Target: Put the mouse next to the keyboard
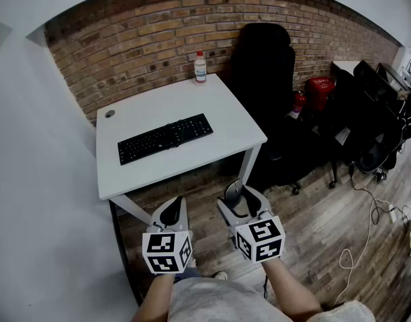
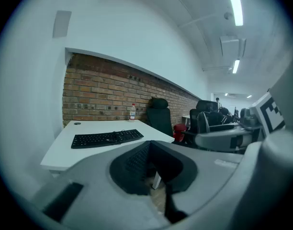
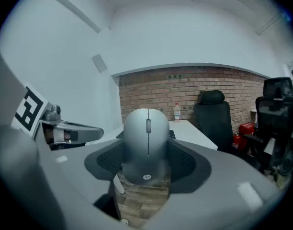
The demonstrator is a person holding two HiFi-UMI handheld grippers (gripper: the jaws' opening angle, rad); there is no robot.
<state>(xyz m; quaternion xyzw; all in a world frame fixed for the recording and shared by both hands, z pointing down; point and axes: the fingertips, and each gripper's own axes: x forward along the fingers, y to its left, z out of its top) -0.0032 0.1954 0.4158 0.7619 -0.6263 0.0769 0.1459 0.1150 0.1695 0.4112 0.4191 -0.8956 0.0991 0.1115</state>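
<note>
Here the mouse (image 3: 146, 143) sits clamped between the right tongs (image 1: 244, 199).

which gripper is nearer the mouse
Right. The right gripper holds the mouse between its jaws; the left gripper is alongside it, shut and empty.

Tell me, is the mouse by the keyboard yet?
Not yet. Done: the grey rounded mouse is picked up, clamped in the right gripper. In hand: it hangs short of the white desk. To do: carrying it over and setting it beside the black keyboard. The left gripper is shut, empty.
</note>
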